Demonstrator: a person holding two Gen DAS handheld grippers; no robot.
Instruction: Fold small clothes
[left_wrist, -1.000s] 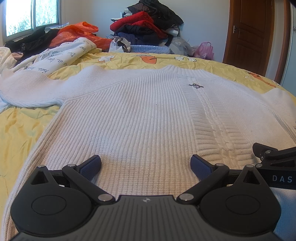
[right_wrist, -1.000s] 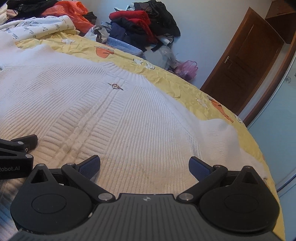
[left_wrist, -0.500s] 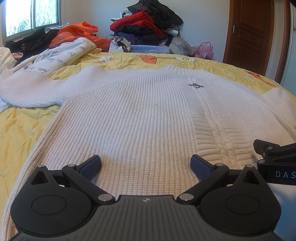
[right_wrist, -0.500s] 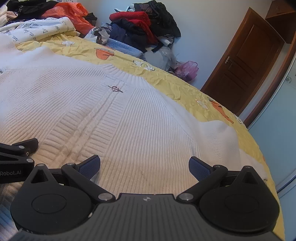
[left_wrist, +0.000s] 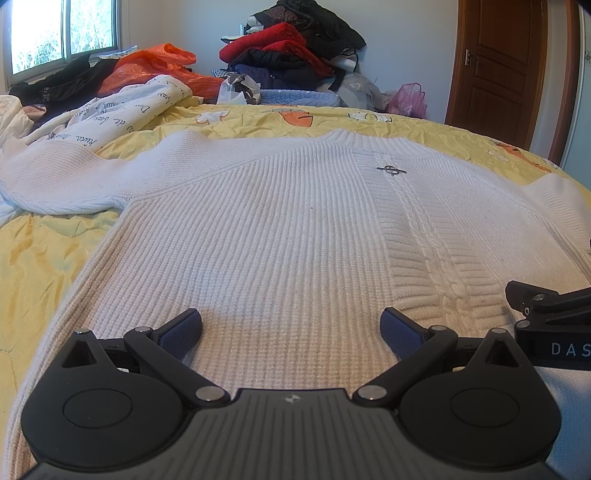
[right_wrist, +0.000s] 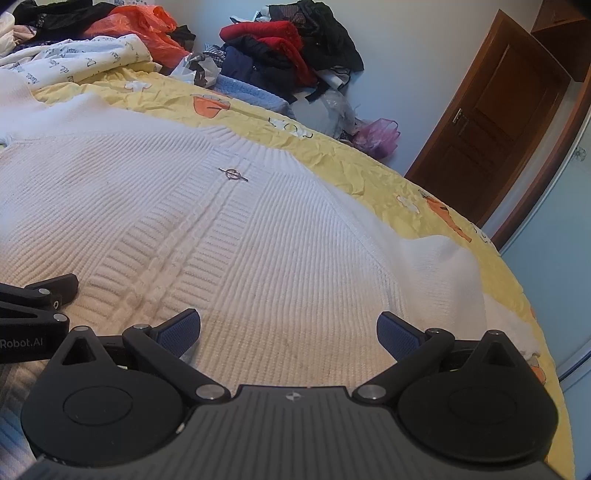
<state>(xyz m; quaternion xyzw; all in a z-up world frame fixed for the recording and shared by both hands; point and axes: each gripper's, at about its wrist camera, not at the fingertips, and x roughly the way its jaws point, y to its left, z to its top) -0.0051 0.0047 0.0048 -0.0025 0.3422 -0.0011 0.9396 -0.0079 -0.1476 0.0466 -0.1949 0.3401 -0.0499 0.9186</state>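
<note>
Since the earlier frames, both grippers have barely shifted; the right wrist view now shows slightly more of the sweater's collar and right sleeve, and the sweater lies as it did.

Left gripper (left_wrist: 291, 328): jaws spread wide, nothing between the blue pads (left_wrist: 183, 330). It sits low over the hem area of the white knit sweater (left_wrist: 266, 236); whether the pads touch the knit cannot be told.

Right gripper (right_wrist: 289, 329): jaws likewise spread wide, empty, low over the hem on the sweater's right half. Its fingertips appear at the right edge of the left wrist view, just beside the left gripper.

The sweater lies flat, front up, spread across the yellow bedspread (left_wrist: 40, 258), hem nearest the cameras and collar farthest. A cable-knit band runs up the front to a small metal emblem (left_wrist: 391, 170) below the collar. One sleeve extends out to the left, the other toward the bed's right edge.

Beyond the collar: a white garment with printed script (left_wrist: 122, 110), an orange plastic bag (left_wrist: 147, 66), and a pile of red and dark clothes (left_wrist: 291, 48) against the wall. A pink bag (left_wrist: 406, 99) sits near the brown wooden door (left_wrist: 498, 66). A window (left_wrist: 62, 33) is at far left.
</note>
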